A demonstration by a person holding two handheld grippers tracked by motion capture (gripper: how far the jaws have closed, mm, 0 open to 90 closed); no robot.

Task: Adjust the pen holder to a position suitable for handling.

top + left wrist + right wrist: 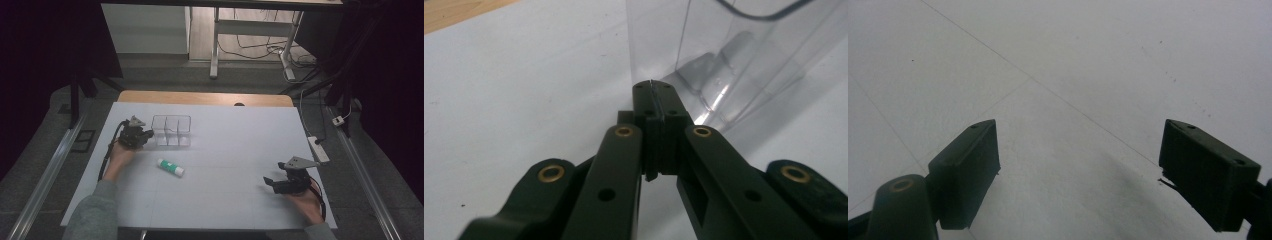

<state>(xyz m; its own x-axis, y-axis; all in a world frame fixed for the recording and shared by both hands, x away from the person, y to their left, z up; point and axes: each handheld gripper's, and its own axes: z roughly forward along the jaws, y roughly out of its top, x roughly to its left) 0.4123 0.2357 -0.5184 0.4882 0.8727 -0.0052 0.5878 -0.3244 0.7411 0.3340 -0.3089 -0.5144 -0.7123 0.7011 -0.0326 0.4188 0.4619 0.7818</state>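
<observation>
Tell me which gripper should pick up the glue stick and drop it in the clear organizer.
Right, probably. The right gripper has its jaws wide open over bare table, free to take the glue stick. The left gripper is nearer, but its jaws are shut against the clear organizer, apparently steadying it.

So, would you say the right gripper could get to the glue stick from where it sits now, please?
Probably yes. The right gripper is open and holds nothing, and the bare white table lies between it and the glue stick. The clear box stands farther back, out of that path.
</observation>
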